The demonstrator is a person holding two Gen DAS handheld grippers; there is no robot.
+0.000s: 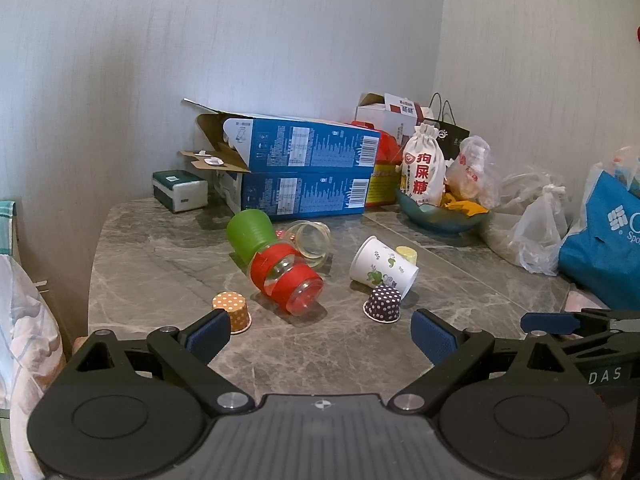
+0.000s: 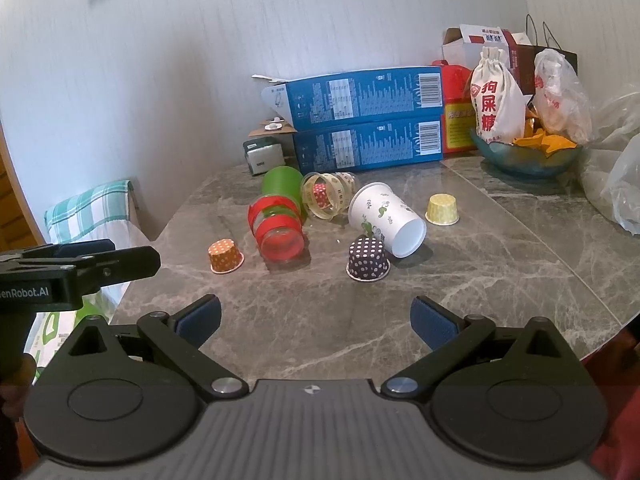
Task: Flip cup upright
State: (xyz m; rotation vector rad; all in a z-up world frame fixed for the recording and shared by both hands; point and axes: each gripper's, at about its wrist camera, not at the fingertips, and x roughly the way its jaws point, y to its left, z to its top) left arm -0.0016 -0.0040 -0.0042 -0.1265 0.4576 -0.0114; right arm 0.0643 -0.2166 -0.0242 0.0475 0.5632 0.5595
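Observation:
Several cups lie or stand upside down on the marble table (image 1: 320, 356). A white paper cup with green prints (image 1: 382, 267) (image 2: 386, 218) lies on its side. A clear cup with red bands (image 1: 289, 280) (image 2: 278, 226) lies on its side against a green cup (image 1: 250, 232) (image 2: 281, 185). A clear cup with pale tape (image 1: 311, 238) (image 2: 328, 195) lies behind them. Small dotted cups stand upside down: orange (image 1: 233, 311) (image 2: 225, 255), purple (image 1: 383, 303) (image 2: 367, 258), yellow (image 2: 441, 209). My left gripper (image 1: 322, 338) is open and empty, in front of the cups. My right gripper (image 2: 316, 320) is open and empty.
Two stacked blue boxes (image 1: 304, 172) stand at the back by the wall, with a tissue pack (image 1: 180, 191) to their left. A blue bowl (image 1: 440, 216) with a white pouch, plastic bags (image 1: 536, 224) and a blue bag (image 1: 604, 248) crowd the right.

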